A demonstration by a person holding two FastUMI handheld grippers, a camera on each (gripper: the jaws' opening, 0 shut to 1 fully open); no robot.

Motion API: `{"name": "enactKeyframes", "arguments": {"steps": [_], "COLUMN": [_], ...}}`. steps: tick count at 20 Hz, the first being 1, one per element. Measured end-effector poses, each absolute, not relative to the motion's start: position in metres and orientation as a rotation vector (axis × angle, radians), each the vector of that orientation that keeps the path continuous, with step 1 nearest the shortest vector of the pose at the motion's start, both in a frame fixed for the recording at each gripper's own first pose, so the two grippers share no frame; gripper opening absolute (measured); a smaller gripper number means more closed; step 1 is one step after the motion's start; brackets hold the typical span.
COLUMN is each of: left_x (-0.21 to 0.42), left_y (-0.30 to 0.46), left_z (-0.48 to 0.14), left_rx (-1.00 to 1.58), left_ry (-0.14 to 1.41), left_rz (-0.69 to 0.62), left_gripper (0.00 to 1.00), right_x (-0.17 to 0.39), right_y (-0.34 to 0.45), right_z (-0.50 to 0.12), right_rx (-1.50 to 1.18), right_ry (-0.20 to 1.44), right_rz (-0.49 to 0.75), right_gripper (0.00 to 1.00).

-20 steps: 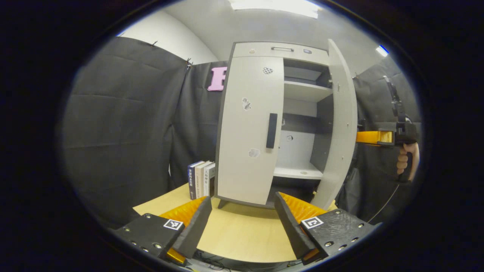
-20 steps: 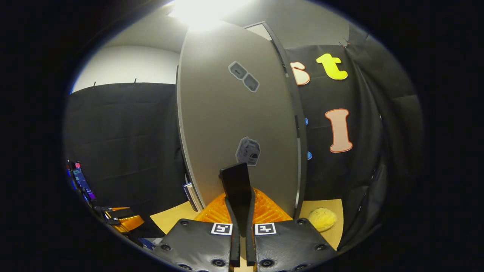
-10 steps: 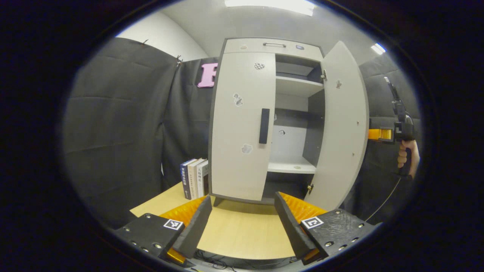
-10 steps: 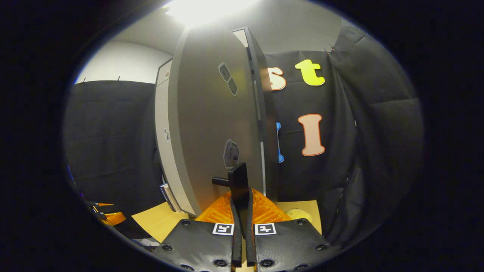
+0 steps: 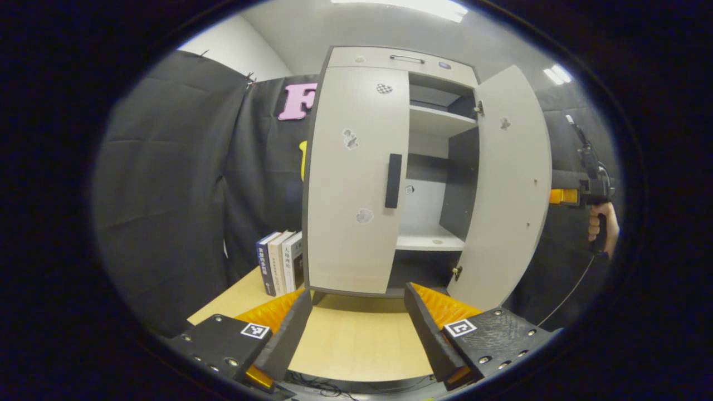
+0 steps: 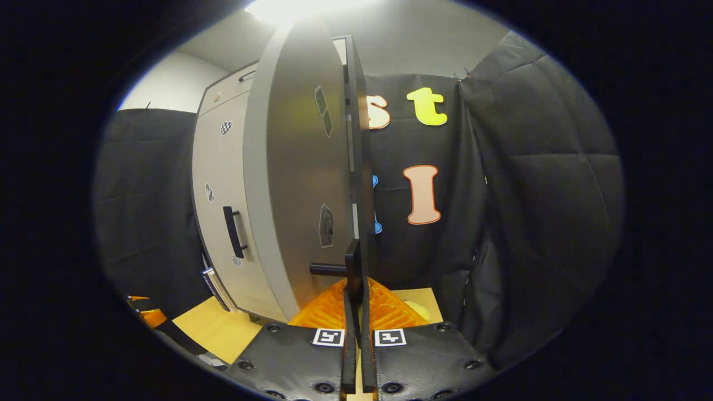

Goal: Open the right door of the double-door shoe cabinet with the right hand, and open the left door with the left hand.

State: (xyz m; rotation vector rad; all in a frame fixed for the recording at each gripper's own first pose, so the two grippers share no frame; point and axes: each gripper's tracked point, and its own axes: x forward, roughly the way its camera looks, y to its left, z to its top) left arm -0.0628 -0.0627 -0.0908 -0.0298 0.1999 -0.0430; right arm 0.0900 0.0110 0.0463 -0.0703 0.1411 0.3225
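1. In the left gripper view, books (image 5: 278, 262) stand upright on the table (image 5: 356, 345), just beside the cabinet (image 5: 390, 58) on its left.
2. The left door (image 5: 356, 178) is closed, its handle (image 5: 393, 180) untouched.
3. The left gripper (image 5: 356, 328) hovers over the table in front of the cabinet, fingers spread wide, holding nothing.
4. The right door (image 5: 509, 189) stands swung out, baring the shelves (image 5: 431, 242) inside.
5. Past that door's edge, a hand (image 5: 602, 228) holds the right gripper (image 5: 562, 196).
6. In the right gripper view, the right gripper (image 6: 356, 312) has both fingers closed tight on the right door's handle (image 6: 353, 268), the door (image 6: 295, 167) edge-on.
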Motion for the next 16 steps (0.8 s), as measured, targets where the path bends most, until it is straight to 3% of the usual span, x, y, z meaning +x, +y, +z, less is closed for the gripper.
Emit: {"name": "enactKeyframes", "arguments": {"steps": [4, 6, 9, 16], "left_x": [-0.051, -0.045, -0.035, -0.008], "left_y": [-0.055, -0.049, -0.037, -0.036], "left_z": [-0.097, -0.095, -0.091, -0.074], "left_rx": [-0.061, -0.058, -0.045, -0.036], "left_ry": [0.205, 0.194, 0.178, 0.137], "left_rz": [-0.11, -0.133, -0.159, -0.226], "left_gripper": [0.98, 0.98, 0.98, 0.97], "right_x": [0.074, 0.055, 0.035, -0.006], "right_y": [0.008, 0.006, -0.002, -0.034], "right_z": [0.044, 0.04, 0.033, 0.005], "right_rx": [-0.012, 0.029, 0.033, -0.008], "right_ry": [0.15, 0.158, 0.165, 0.212], "right_rz": [0.292, 0.282, 0.241, 0.124], "right_gripper": [0.02, 0.05, 0.0, 0.02]}}
